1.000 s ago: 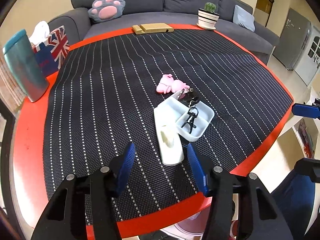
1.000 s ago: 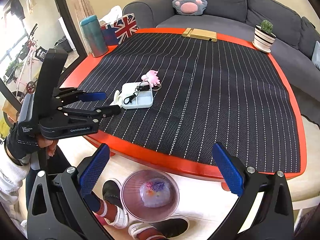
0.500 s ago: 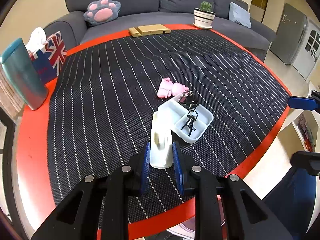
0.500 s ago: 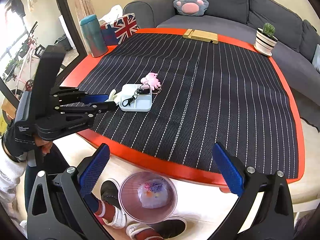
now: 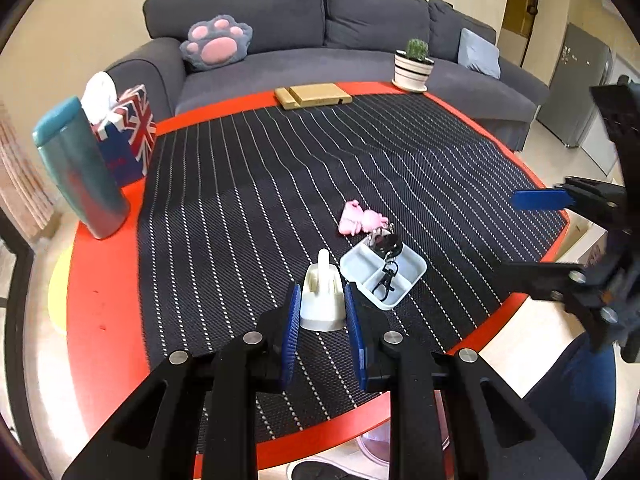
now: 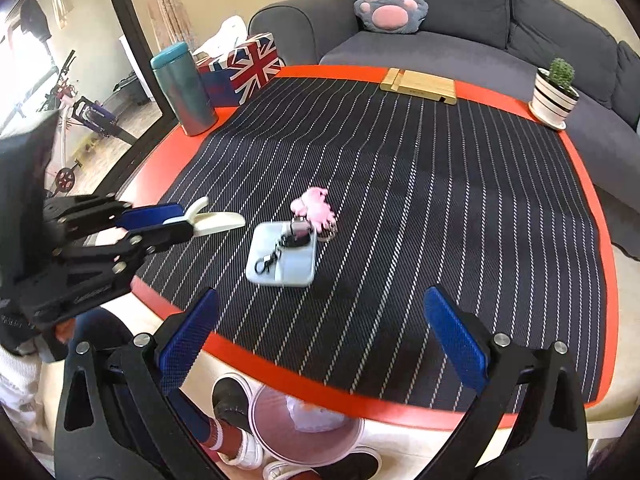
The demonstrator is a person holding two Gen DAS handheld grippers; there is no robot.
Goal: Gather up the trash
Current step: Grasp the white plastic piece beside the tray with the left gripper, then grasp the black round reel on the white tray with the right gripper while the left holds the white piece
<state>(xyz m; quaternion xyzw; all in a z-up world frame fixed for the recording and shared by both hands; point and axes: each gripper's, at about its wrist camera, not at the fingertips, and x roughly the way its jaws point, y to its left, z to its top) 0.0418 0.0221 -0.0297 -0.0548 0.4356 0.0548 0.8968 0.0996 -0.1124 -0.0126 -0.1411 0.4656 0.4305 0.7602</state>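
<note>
My left gripper point(image 5: 321, 316) is shut on a white plastic piece point(image 5: 322, 300) and holds it lifted off the striped mat; it also shows in the right wrist view point(image 6: 214, 222), sticking out of the left gripper point(image 6: 176, 222). My right gripper point(image 6: 322, 344) is wide open and empty, over the table's front edge. A pink translucent trash bin point(image 6: 306, 432) with crumpled trash inside stands on the floor below it. A pale divided tray point(image 5: 382, 274) holds a black key ring point(image 5: 386, 252); a pink pig charm point(image 5: 358, 220) lies just behind it.
A teal tumbler point(image 5: 78, 168) and a Union Jack tissue box point(image 5: 128, 134) stand at the table's left. A wooden stand point(image 5: 314, 96) and a potted cactus point(image 5: 414, 64) sit at the far edge. A grey sofa lies beyond. The person's shoes point(image 6: 232, 412) are beside the bin.
My left gripper closed on the white plastic piece and lifted it off the mat, away from the tray. My right gripper moved in closer over the table edge, staying open.
</note>
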